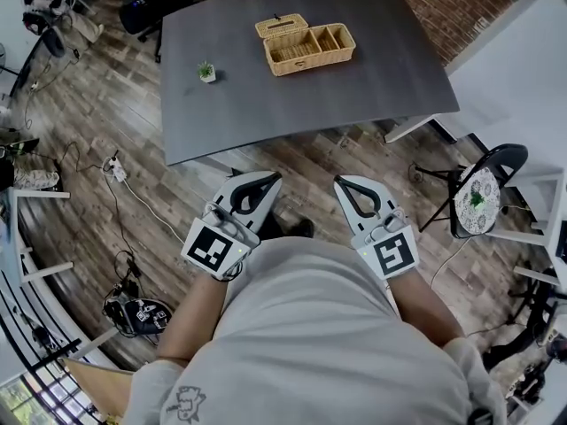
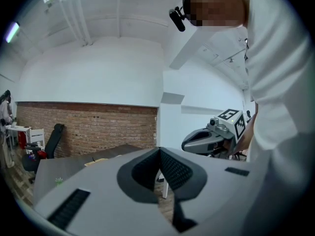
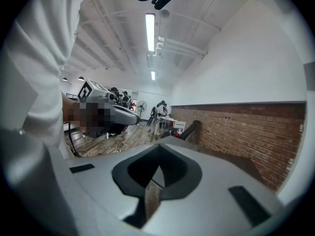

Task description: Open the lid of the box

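Note:
A wicker box (image 1: 310, 47) stands at the far side of the dark grey table (image 1: 292, 113). Its inner compartments show, and its lid (image 1: 282, 26) lies tipped back behind it. Both grippers are held close to my body, over the floor and well short of the table. My left gripper (image 1: 276, 177) is shut with nothing in it. My right gripper (image 1: 338, 181) is also shut and empty. In the left gripper view the closed jaws of the left gripper (image 2: 159, 149) point toward the table, where the box (image 2: 96, 161) shows small. In the right gripper view the right gripper (image 3: 160, 146) is shut.
A small potted plant (image 1: 206, 72) sits on the table, left of the box. A dark folding chair (image 1: 483, 193) stands at the right. Cables and a power strip (image 1: 115, 165) lie on the wood floor at the left. An office chair (image 1: 151, 7) is beyond the table.

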A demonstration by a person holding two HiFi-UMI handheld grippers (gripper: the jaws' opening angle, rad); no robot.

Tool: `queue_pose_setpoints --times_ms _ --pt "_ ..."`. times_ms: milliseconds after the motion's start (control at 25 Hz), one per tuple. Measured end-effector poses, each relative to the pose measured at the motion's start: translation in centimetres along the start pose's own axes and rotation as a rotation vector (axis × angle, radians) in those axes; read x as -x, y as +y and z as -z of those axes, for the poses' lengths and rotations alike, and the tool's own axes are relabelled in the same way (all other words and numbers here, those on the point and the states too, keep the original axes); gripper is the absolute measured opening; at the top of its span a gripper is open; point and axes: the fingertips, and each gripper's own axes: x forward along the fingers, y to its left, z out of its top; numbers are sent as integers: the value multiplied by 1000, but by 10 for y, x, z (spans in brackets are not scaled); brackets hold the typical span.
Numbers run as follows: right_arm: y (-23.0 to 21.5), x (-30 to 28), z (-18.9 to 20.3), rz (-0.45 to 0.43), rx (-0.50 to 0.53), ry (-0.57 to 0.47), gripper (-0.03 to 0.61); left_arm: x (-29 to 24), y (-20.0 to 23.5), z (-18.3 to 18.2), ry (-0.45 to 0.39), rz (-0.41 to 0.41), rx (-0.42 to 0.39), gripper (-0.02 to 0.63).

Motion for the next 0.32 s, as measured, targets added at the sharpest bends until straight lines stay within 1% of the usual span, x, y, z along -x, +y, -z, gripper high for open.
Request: queue_pose_setpoints --times_ms 320 --pt "-4 5 -4 4 -6 -16 5 -2 -4 -3 -4 -7 2 11"
